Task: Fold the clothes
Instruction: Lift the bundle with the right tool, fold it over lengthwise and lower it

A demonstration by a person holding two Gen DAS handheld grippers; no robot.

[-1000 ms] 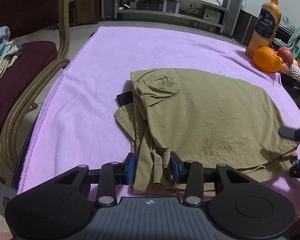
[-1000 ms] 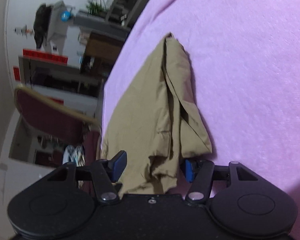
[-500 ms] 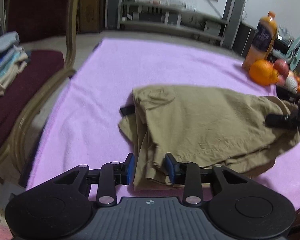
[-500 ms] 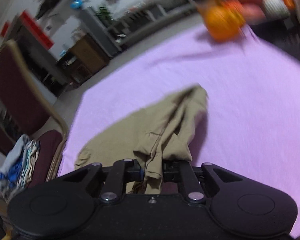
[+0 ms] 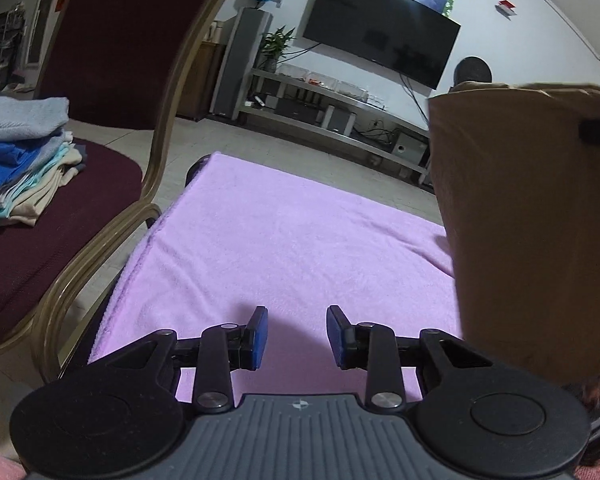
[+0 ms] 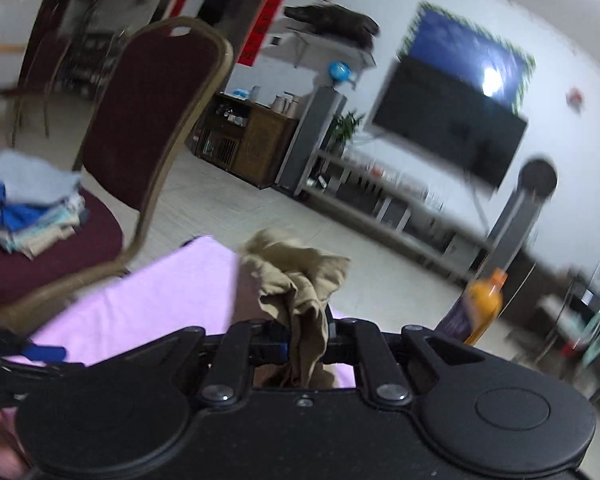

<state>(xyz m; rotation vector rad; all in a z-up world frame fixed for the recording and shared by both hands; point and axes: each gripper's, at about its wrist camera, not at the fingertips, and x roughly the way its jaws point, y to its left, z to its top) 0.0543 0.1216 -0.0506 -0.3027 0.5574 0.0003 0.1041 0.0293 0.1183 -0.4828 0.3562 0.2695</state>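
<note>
Lifted clear off the table since a second ago, the khaki cotton garment [image 5: 532, 232] now hangs as a broad curtain at the right of the left wrist view, where earlier it lay folded flat on the pink terry towel [image 5: 292, 240]. A bunched edge of it is pinched tight between the pads of the right gripper [image 6: 306, 346], whose jaws are pressed nearly together on the cloth; holding it high like this probably lets the fabric drop straight so it can be shaken out or laid down again for another fold. The left gripper [image 5: 296, 336] has let go: its blue pads stand apart with only bare towel showing between them, hovering low over the near edge of the spread, likely ready to catch a lower corner. Beyond the towel, to the left, stands the maroon upholstered chair with a gilt frame [image 5: 112, 40], and on its seat rests a stack of folded clothes in blue, grey and cream [image 5: 24, 160], apparently the finished pile. An orange juice bottle [image 6: 482, 306] shows blurred at the right.
</note>
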